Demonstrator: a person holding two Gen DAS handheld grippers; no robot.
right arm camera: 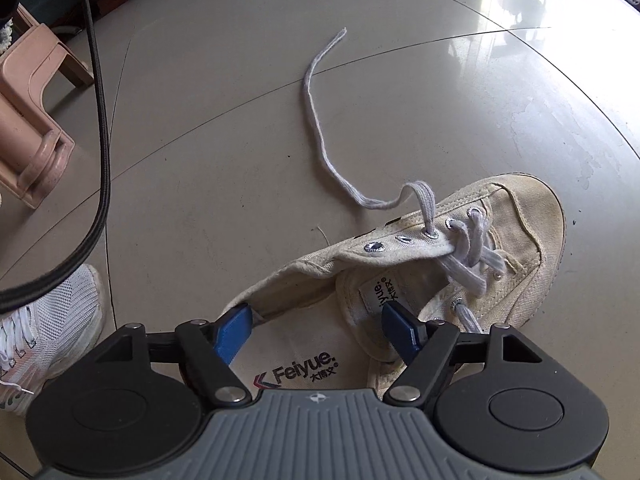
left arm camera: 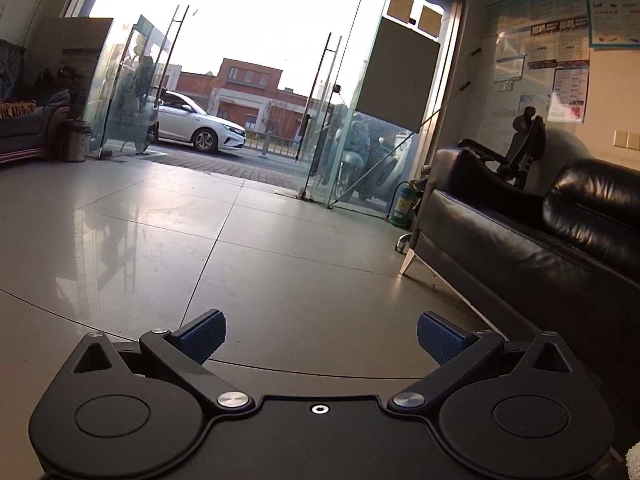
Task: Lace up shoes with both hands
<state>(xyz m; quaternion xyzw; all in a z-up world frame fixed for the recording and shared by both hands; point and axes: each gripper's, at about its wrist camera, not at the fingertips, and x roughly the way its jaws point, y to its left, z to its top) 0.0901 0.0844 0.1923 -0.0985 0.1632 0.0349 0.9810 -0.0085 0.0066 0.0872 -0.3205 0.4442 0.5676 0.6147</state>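
A cream canvas shoe lies on the tiled floor with its toe toward the upper right. A pale grey lace is threaded through the front eyelets. One loose end leaves an eyelet on the shoe's left flap and trails over the floor to the upper left. My right gripper hangs open over the shoe's opening. The printed insole lies between its blue pads, and neither pad presses on anything. In the left wrist view my left gripper stands wide open and empty, pointing across the floor. No shoe shows in that view.
A person's foot in a white mesh sneaker is at the lower left. A pink plastic stool and a hanging black cable are beside it. A black leather sofa fills the right side. Glass doors stand ahead.
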